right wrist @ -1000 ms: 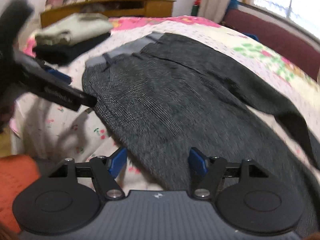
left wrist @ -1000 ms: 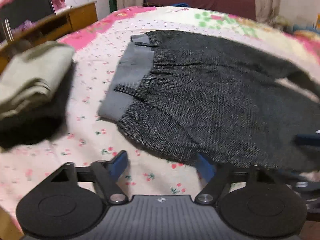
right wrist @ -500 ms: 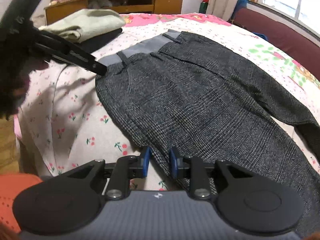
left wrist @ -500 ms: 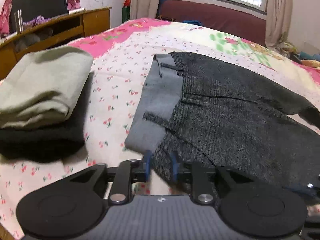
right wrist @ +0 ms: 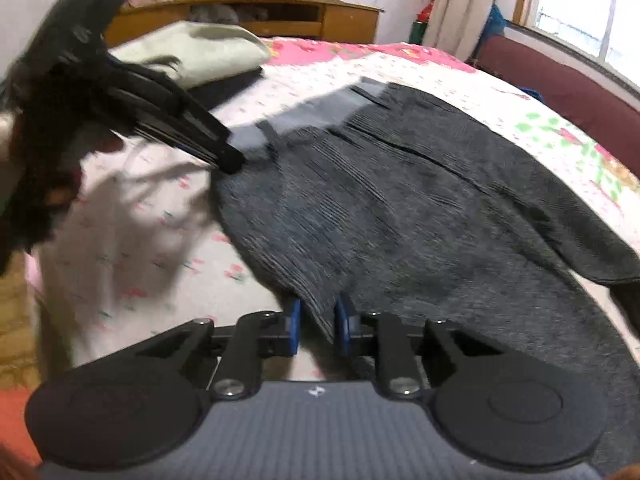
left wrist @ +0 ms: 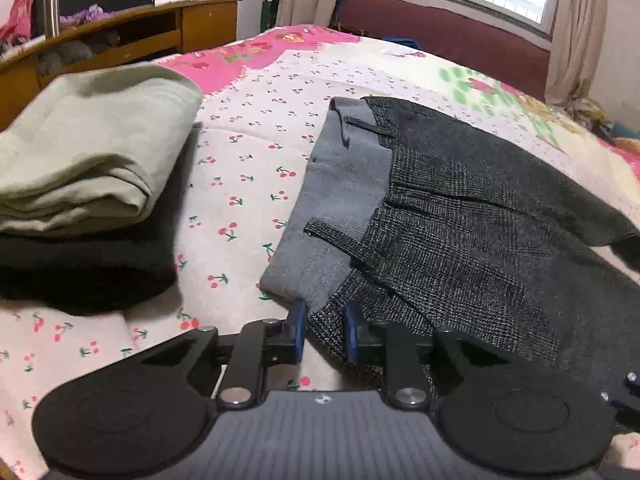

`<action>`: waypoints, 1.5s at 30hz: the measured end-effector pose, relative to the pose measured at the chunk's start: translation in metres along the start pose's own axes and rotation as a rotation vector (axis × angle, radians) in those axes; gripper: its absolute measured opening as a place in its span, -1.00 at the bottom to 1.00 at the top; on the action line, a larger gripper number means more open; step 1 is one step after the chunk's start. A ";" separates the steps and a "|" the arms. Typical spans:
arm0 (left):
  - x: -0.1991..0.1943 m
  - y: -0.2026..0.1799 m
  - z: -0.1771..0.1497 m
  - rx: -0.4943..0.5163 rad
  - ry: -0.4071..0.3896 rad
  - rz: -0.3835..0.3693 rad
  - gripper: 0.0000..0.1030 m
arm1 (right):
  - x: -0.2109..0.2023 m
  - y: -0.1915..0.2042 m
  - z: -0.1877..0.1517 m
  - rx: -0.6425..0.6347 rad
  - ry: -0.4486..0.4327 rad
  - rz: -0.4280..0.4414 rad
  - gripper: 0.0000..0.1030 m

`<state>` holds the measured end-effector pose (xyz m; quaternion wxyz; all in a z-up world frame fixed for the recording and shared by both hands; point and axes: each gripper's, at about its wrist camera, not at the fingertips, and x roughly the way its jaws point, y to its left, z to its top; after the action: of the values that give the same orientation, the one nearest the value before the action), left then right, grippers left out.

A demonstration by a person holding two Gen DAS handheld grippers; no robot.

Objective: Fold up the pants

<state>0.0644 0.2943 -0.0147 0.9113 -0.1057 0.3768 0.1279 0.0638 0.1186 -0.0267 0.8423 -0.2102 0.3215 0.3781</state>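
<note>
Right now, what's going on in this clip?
A person with a handheld gripper in each hand is starting to fold dark checked pants spread on a floral bedspread. The left gripper has just been closing on the near waistband corner, where the grey lining shows; the right gripper has just been closing on the near edge further down the leg. Fabric sits between both pairs of pads. A stack of folded clothes lies beside them.

The pants [left wrist: 460,240] were a coarse, matt woven cloth with a smoother grey lining at the waistband; the bedsheet [left wrist: 248,160] was soft printed cotton, perhaps quilted; the desk [left wrist: 192,32] was varnished wood; the left gripper [left wrist: 325,334] was matt black plastic with blue pads.
</note>
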 end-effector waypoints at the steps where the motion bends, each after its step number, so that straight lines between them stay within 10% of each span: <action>1: -0.001 -0.007 0.000 0.031 0.000 0.026 -0.29 | 0.001 0.000 0.000 -0.002 0.001 -0.004 -0.60; 7: -0.036 -0.057 0.005 0.205 -0.069 0.055 -0.27 | -0.057 -0.059 -0.023 0.231 -0.070 -0.013 -0.45; 20: -0.061 -0.304 -0.059 0.629 0.015 -0.440 -0.23 | -0.272 -0.240 -0.256 0.993 -0.034 -0.560 -0.04; 29: -0.088 -0.415 -0.101 0.863 0.030 -0.591 -0.16 | -0.318 -0.303 -0.349 1.550 -0.490 -0.353 0.31; 31: -0.090 -0.426 -0.107 0.887 0.043 -0.595 -0.16 | -0.318 -0.316 -0.357 1.587 -0.527 -0.411 0.23; 33: -0.091 -0.434 -0.112 0.899 0.060 -0.594 -0.16 | -0.324 -0.326 -0.354 1.597 -0.521 -0.499 -0.79; 34: -0.093 -0.435 -0.112 0.901 0.060 -0.597 -0.16 | -0.333 -0.328 -0.353 1.582 -0.558 -0.500 -0.85; 39: -0.102 -0.438 -0.108 0.884 0.025 -0.634 -0.15 | -0.365 -0.315 -0.319 1.283 -0.584 -0.717 -0.89; 45: -0.088 -0.432 -0.122 0.913 0.094 -0.613 -0.15 | -0.329 -0.326 -0.332 1.294 -0.217 -0.779 -0.71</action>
<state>0.0586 -0.1628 0.0048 0.8423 0.1896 0.3863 -0.3247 0.0211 -0.4487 0.0059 0.8971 0.2653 0.2969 -0.1915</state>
